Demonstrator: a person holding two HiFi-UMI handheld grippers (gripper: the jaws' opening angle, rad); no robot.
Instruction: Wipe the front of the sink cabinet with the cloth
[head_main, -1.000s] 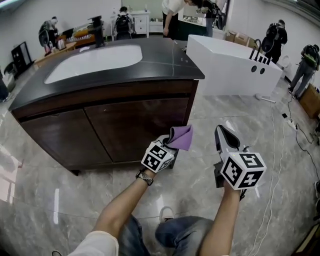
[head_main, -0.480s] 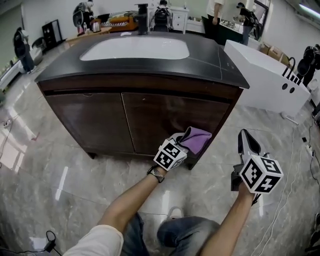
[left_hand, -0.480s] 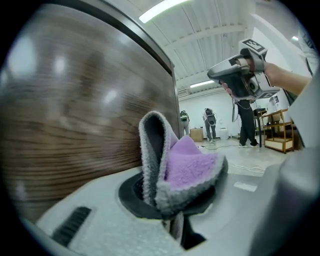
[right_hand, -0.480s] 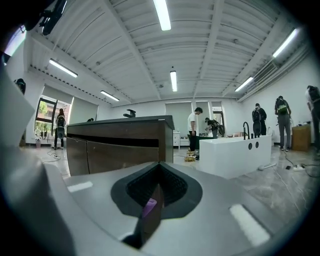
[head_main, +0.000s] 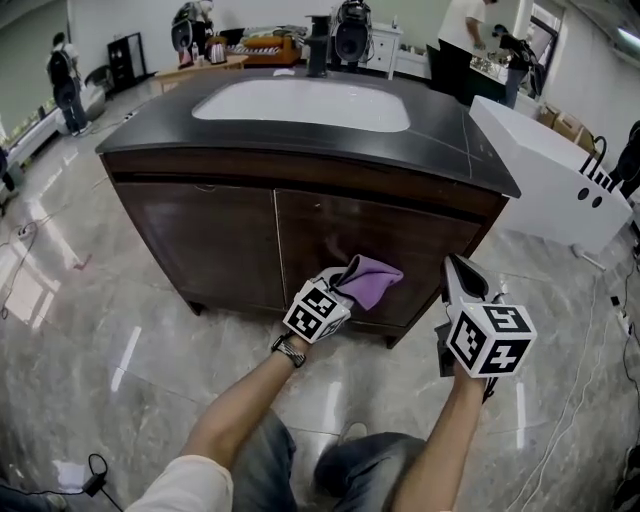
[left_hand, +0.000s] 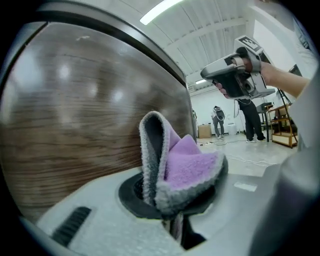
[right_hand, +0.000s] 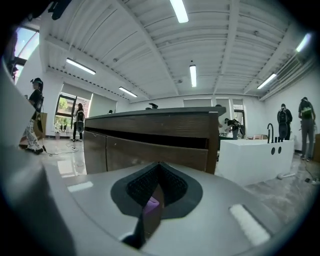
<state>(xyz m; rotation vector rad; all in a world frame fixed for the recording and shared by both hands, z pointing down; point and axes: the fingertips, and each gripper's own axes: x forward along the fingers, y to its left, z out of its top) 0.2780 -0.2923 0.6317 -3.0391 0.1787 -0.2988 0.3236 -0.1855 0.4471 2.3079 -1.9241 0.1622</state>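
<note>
Where left claw (left_hand: 171, 212) grips, cloth (left_hand: 192, 165) perhaps touches cabinet (left_hand: 75, 115).

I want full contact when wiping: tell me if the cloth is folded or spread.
Folded: the cloth doubles over itself, bunched in the shut left gripper.

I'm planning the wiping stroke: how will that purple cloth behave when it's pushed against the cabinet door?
Probably floppy: the cloth folds over itself where the left gripper pinches it. Its fleecy pile suggests it's light and should drag, not slide, on the smooth cabinet door, likely bunching.
</note>
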